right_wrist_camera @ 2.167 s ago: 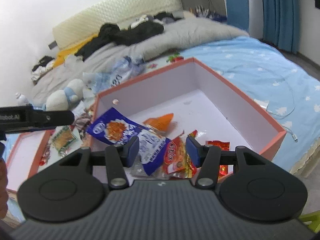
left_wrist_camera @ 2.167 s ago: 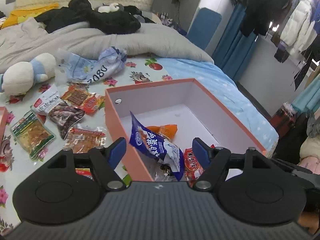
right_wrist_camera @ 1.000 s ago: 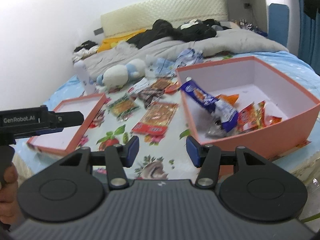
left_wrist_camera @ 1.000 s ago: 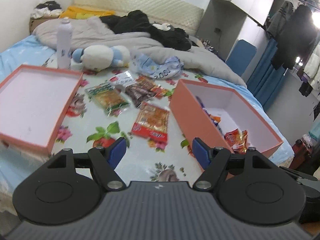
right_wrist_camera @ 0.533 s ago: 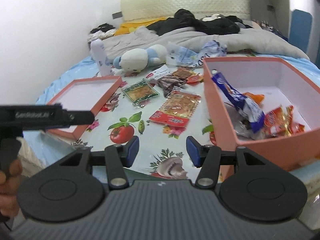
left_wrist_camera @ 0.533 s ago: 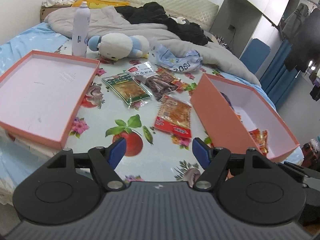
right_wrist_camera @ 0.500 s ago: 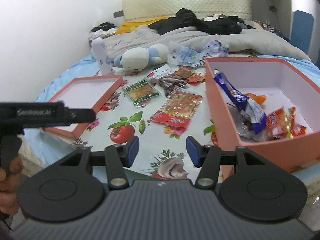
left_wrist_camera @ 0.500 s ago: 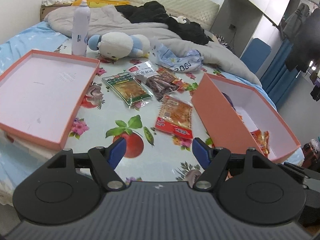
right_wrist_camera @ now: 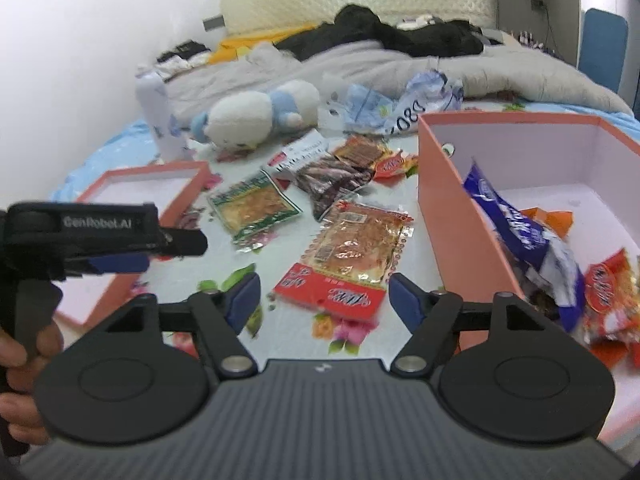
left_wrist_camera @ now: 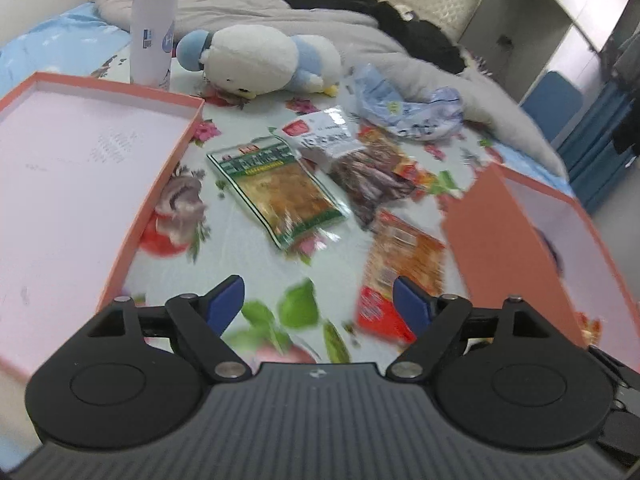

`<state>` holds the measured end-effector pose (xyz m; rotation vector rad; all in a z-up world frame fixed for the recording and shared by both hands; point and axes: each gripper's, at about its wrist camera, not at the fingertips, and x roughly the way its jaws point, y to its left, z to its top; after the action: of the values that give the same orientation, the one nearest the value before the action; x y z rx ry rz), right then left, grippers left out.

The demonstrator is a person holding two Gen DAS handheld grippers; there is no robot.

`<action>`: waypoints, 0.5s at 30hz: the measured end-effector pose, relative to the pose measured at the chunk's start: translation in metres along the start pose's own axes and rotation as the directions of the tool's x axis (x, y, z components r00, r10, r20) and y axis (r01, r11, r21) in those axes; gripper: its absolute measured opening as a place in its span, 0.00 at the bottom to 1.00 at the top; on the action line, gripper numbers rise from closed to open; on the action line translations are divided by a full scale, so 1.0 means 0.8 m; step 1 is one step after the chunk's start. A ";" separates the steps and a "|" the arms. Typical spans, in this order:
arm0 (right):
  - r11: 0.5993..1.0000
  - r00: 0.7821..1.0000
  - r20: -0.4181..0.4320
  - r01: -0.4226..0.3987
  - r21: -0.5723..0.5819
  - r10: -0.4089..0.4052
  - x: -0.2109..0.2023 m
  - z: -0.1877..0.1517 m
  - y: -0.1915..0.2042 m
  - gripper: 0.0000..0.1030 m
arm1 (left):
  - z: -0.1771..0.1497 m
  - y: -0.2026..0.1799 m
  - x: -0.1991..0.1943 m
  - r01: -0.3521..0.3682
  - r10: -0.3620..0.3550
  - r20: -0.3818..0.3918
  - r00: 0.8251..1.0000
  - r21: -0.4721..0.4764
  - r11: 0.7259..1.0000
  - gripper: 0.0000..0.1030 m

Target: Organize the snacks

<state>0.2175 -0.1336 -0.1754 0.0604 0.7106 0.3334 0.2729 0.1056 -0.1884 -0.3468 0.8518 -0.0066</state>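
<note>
The red packet (right_wrist_camera: 347,258), lying just beside the box (right_wrist_camera: 448,216), is judged light, crinkly; its edge is being favoured. Both grippers (left_wrist_camera: 318,300) (right_wrist_camera: 323,294) are being widened, empty.

Soft, even indoor light fills both views, with no hard shadows. Motion blur smears the snack packets (left_wrist_camera: 402,264) and the orange box (left_wrist_camera: 500,248) toward the right edge of the left wrist view. Glare glints on the green packet (right_wrist_camera: 254,204). Fisheye bending curves the bed's edges and corners.
</note>
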 end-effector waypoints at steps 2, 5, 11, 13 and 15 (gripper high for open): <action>1.000 1.000 -0.003 -0.009 0.006 0.009 0.020 0.004 -0.003 0.82 | 0.014 0.004 0.026 -0.024 0.024 -0.016 1.000 0.000 1.000 0.85; 1.000 0.999 -0.040 -0.013 -0.003 0.013 0.056 0.010 -0.005 0.82 | 0.031 0.011 0.066 -0.057 0.056 -0.046 0.997 -0.011 0.998 0.89; 1.000 0.994 -0.107 -0.003 -0.030 0.000 0.125 0.013 -0.009 0.82 | 0.050 0.019 0.127 -0.076 0.075 -0.058 0.996 -0.013 0.997 0.89; 1.000 0.994 -0.111 0.002 -0.026 -0.005 0.141 0.013 -0.011 0.82 | 0.053 0.021 0.144 -0.094 0.093 -0.068 0.993 -0.011 0.995 0.88; 0.998 0.992 -0.125 0.021 -0.058 -0.028 0.158 0.011 -0.009 0.82 | 0.055 0.022 0.156 -0.107 0.107 -0.061 0.992 -0.006 0.994 0.87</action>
<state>0.3143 -0.0993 -0.2496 -0.0239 0.8257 0.3356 0.3854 0.1171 -0.2585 -0.3101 0.9295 0.0866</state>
